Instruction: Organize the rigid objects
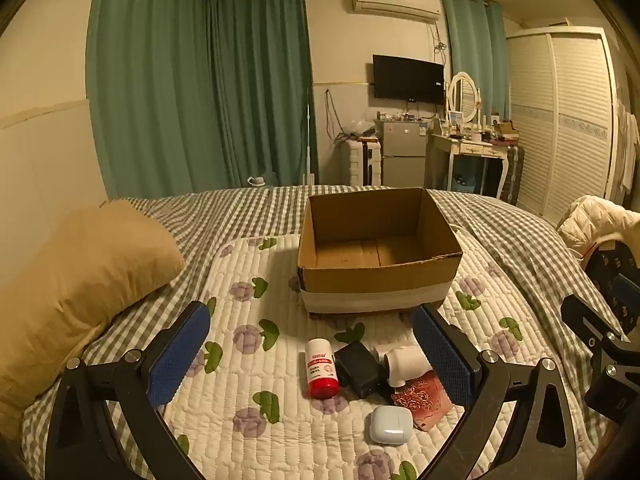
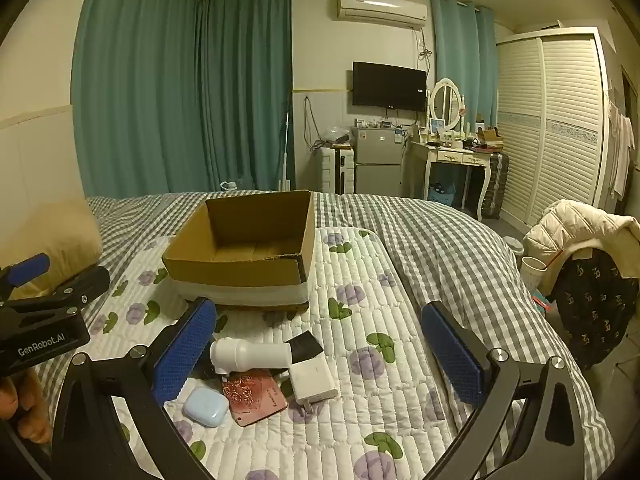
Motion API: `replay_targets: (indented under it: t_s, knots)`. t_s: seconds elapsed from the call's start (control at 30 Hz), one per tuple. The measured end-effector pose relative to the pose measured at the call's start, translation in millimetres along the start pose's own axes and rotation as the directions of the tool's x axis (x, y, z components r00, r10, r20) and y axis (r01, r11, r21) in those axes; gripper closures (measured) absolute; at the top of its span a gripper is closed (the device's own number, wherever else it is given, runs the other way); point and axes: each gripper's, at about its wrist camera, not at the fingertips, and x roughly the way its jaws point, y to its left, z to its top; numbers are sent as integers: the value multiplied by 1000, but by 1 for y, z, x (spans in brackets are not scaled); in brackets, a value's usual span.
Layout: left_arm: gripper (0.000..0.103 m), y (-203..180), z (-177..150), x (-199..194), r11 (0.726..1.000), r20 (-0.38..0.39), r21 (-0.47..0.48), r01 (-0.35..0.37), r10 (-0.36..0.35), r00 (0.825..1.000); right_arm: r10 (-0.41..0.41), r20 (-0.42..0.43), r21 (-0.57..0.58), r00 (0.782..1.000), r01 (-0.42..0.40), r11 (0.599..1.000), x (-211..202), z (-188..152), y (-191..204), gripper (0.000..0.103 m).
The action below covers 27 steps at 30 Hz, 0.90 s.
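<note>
Between the wide-apart pads of the left gripper (image 1: 312, 364) lie a red-capped bottle (image 1: 321, 368), black adapter (image 1: 357, 368), white tube (image 1: 404, 364) and earbud case (image 1: 390, 425), near the empty cardboard box (image 1: 378, 280). All look light, hard and slick; grasp them across their narrow sides. Rightward, the right gripper (image 2: 320, 360) hangs equally spread, tilted down, holding nothing.

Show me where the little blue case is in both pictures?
Left wrist view: the blue case lies low and right of centre, in front of the red-capped bottle.
Right wrist view: the case lies low and left, by the left blue pad.
Shared landmark: the pink card, right beside it.
</note>
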Motion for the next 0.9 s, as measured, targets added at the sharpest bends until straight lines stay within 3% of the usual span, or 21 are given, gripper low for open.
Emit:
replay_targets:
  t_s: [0.9]
  knots:
    - [0,8,-2,3,1000,-10,-13,-21,21,1000,8,5,-5,1000,-8,1000,-2,2,4,0]
